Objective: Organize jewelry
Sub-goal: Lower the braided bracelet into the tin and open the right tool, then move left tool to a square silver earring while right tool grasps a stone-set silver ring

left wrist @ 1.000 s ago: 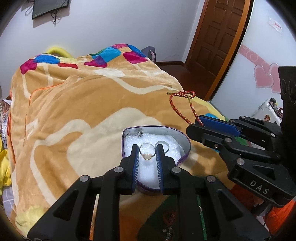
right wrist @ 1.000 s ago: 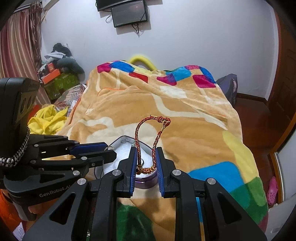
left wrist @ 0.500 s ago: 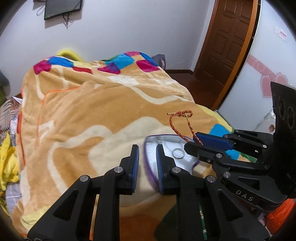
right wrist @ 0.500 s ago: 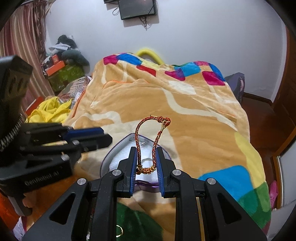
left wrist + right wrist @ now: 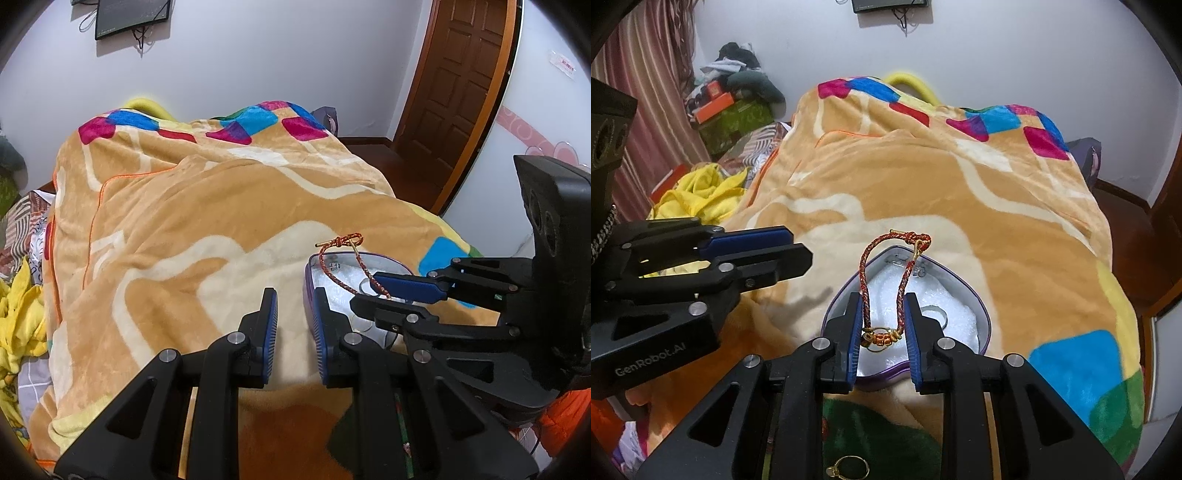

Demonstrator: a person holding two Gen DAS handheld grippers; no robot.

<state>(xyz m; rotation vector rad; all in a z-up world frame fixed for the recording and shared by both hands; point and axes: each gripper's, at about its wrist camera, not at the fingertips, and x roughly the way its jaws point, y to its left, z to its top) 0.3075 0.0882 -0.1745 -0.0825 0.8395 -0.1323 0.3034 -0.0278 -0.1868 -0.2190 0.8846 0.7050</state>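
bedroom clutter is filling the upper left of the right wrist view, with a patterned orange blanket spreading across the middle. at the left edge the left gripper is hanging empty, its jaws narrowly apart on nothing; a second ago it was reaching over the heart-shaped tin with a ring in view between its fingers, and it is now sitting off to the tin's left, so that ring is probably delivered. its side is reading "genrobot.ai". in the lower middle the right gripper is pinching the red braided bracelet by its beaded end, the loop standing above the tin's white padding, lower over it than before, so a drop looks close. a gold ring is lying at the bottom edge, still outside.
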